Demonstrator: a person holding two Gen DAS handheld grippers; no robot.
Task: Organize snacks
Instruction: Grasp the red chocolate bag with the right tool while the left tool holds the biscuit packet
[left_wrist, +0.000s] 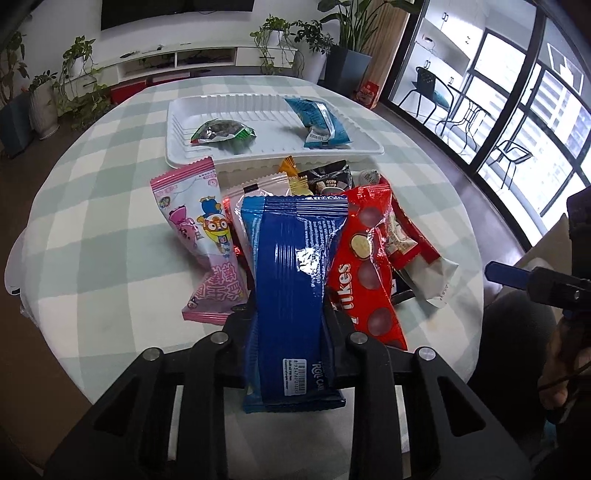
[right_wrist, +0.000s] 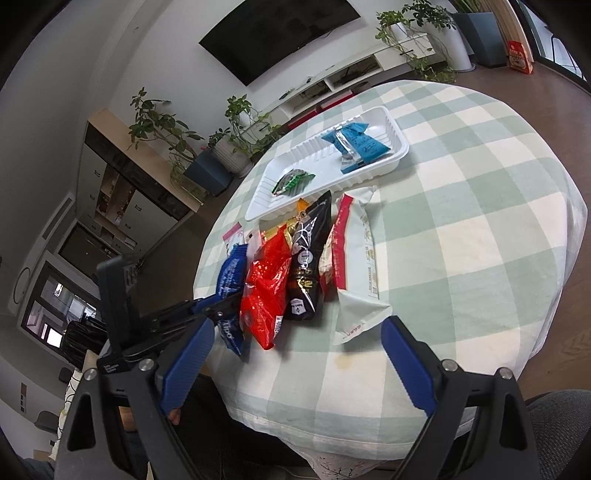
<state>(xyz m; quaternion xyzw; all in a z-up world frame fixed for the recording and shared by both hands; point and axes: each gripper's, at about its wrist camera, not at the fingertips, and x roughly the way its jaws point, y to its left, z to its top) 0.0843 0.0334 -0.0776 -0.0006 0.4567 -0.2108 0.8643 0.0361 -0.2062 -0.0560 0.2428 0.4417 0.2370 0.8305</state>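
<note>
Blue packet (left_wrist: 291, 295) pinched in left jaws (barcode only left-wrist view).

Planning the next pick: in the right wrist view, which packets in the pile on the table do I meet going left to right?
Blue packet held in the left tool → red packet → black packet → white packet with red stripe.
</note>
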